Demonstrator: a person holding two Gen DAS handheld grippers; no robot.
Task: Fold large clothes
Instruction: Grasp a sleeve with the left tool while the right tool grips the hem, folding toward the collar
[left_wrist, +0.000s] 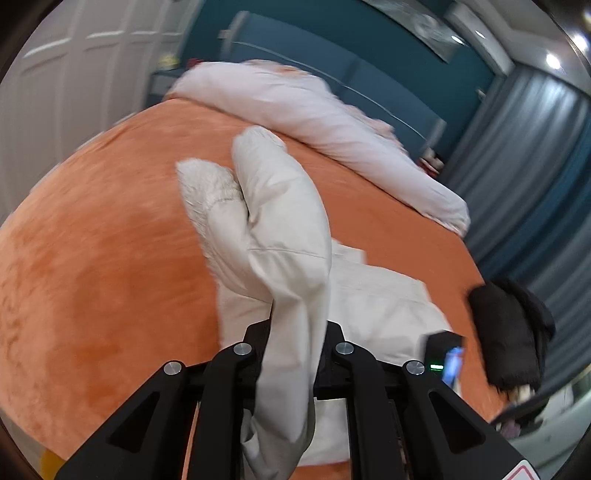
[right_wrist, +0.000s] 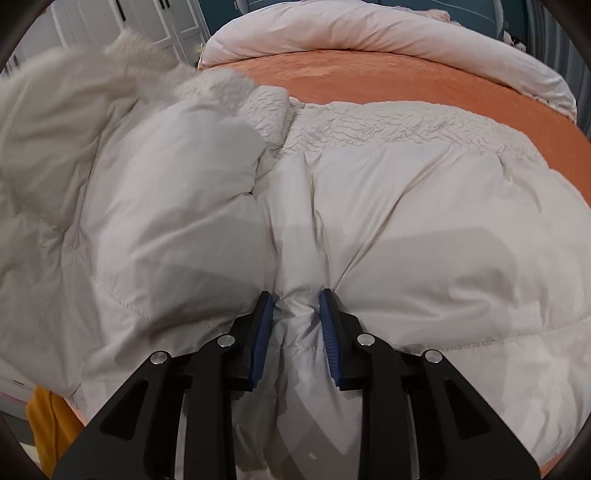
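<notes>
One cream quilted puffer coat (right_wrist: 406, 221) on orange bed (left_wrist: 92, 258); left claw (left_wrist: 295, 332) clamps one sleeve, right claw (right_wrist: 295, 299) pinches fabric fold. One pale rolled duvet (left_wrist: 314, 110) along far edge.

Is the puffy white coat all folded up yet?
Not yet. The coat lies spread over the orange bed, and one sleeve hangs lifted from the left tool.

Orange bed (left_wrist: 92, 258): white coat (right_wrist: 424, 221), pale duvet (left_wrist: 332, 122).

Puffy cream down coat (right_wrist: 406, 221), fleece-lined, spread on orange bed, sleeve (left_wrist: 280, 221) raised.
</notes>
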